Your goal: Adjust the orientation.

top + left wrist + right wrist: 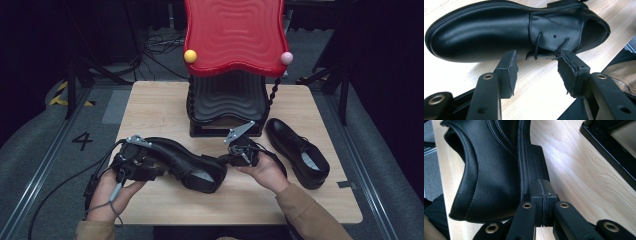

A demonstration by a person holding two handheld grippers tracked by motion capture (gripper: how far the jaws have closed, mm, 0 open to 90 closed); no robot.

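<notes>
A black leather lace-up shoe (185, 162) lies on its side on the wooden table (160, 102), between my two grippers. My left gripper (156, 167) is at the shoe's toe half. In the left gripper view its jaws (536, 60) stand open with bare table between them, and the tips sit just short of the laces of the shoe (486, 32). My right gripper (229, 159) is at the heel end. In the right gripper view it (543, 186) is shut, pad against pad, with its tips against the heel of the shoe (491, 170).
A second black shoe (297, 150) lies upright at the right of the table. A black stand (225, 102) under a red wavy panel (234, 35) occupies the table's far middle. Cables trail off the left edge to the grey floor.
</notes>
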